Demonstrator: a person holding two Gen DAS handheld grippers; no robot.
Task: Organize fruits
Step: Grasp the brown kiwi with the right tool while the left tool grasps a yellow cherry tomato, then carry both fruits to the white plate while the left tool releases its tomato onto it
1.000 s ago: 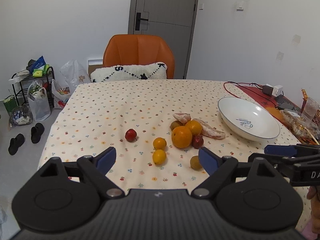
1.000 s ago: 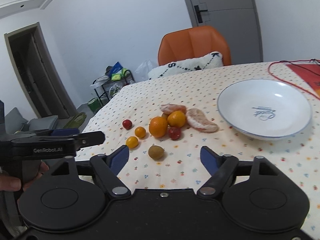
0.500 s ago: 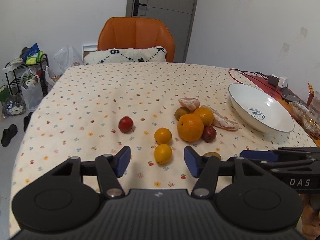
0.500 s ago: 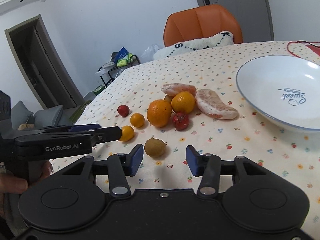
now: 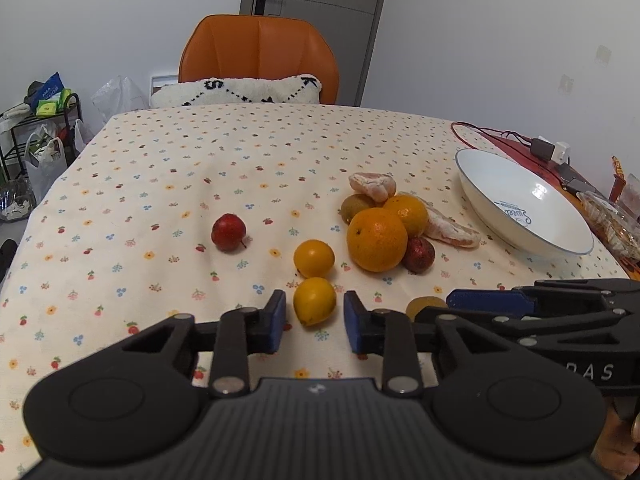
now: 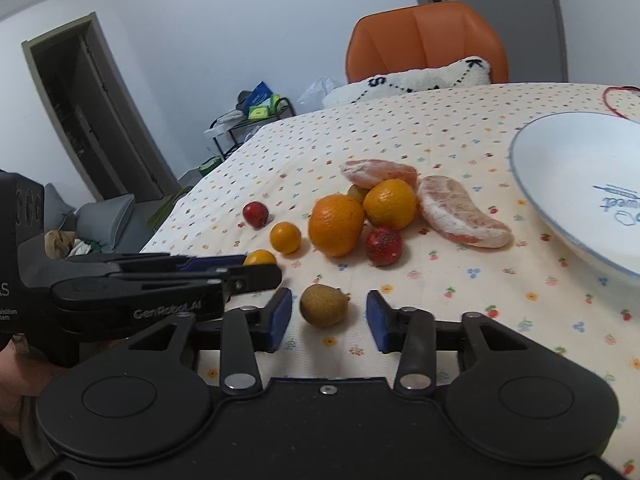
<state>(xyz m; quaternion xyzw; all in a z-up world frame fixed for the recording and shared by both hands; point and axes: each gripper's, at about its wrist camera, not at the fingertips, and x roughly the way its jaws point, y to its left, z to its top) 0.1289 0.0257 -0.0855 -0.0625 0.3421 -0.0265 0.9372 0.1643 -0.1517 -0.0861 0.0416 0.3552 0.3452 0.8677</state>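
1. The left tongs (image 5: 315, 322) are seen low over the surface (image 5: 160, 184), which is covered by a flower-patterned cloth; the jaws are parted a little wider than a small yellow-orange fruit (image 5: 314, 301) that sits between the blue pads, with a narrow gap on each side, so nothing is gripped.
2. The right tongs (image 6: 328, 322) are likewise parted, and a brown-green kiwi-like fruit (image 6: 323, 305) is framed between the pads without being touched.
3. The two tongs are held close side by side at the near edge, the left tongs being seen at the left of the right wrist view.
4. Just beyond, a second small orange fruit (image 5: 313, 258) is found, and to its left, apart, a small red fruit (image 5: 228, 232).
5. To the right, a cluster is formed by a large orange (image 5: 376, 239), a smaller orange (image 5: 406, 210), a dark red fruit (image 5: 418, 254), another kiwi (image 5: 356, 207) and two peeled citrus segments (image 5: 450, 228).
6. A white bowl (image 5: 516, 200) with blue lettering is set further right, with no fruit in it.
7. An orange chair (image 5: 258, 56) with a white cushion is seen at the far edge.
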